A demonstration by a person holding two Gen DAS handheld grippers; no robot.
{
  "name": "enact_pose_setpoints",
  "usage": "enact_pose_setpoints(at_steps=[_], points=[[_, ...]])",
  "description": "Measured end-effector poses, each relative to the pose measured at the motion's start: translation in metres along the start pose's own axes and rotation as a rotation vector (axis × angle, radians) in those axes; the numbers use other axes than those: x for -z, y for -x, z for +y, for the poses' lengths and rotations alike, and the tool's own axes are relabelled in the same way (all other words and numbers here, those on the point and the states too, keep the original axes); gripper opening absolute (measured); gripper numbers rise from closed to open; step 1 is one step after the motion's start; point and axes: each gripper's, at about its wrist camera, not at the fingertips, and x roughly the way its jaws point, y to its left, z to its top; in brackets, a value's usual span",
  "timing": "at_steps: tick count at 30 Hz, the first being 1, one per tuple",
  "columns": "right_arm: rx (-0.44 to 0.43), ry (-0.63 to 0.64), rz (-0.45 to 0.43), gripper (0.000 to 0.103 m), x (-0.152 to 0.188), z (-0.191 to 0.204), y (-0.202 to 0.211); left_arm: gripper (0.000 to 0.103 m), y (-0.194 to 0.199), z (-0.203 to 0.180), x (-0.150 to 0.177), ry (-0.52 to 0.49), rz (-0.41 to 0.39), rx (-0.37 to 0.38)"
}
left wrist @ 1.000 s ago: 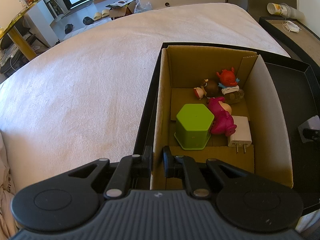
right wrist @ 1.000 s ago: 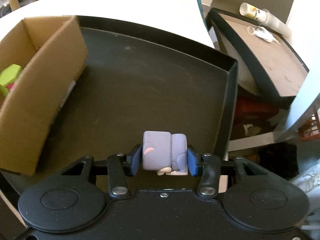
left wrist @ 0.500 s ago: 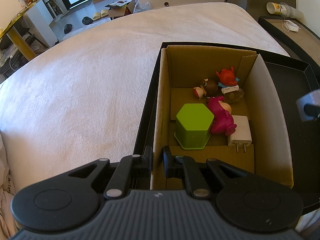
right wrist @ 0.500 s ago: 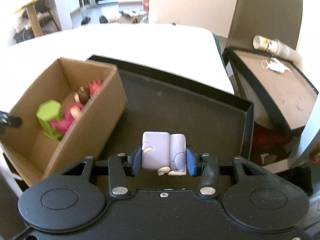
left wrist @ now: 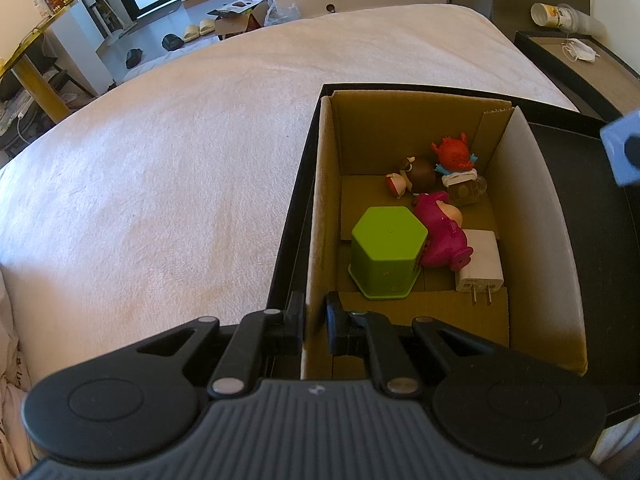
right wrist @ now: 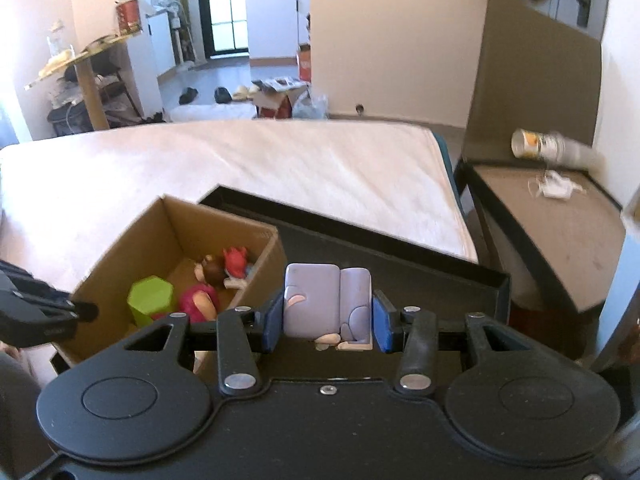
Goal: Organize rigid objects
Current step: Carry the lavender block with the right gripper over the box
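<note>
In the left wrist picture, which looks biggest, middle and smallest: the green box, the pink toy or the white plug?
Biggest to smallest, as they look:
1. green box
2. pink toy
3. white plug
The pink toy and white plug look close in size, and the box hides part of the toy, so that order is unsure.

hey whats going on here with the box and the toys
A person is sorting small rigid items into a cardboard box that sits in a black tray on a bed. The left gripper is clamped shut on the box's near wall. The right gripper holds a lavender block-shaped toy above the tray, not yet in the box. Inside lie a green hexagonal container, a pink figure, a white charger and other figures.
</note>
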Motion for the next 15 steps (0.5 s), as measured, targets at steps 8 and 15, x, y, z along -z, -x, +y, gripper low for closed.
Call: enact_pose_setpoints(at_steps=[8,15], points=[[-0.034,0.012,-0.042,0.044,-0.020,0.009,0.005,0.010,0.000,0.000,-0.001,0.008,0.003,0.000],[-0.089,0.022,-0.074,0.044,-0.028,0.015,0.007,0.010,-0.001,0.002,0.000,0.016,-0.003,0.008]])
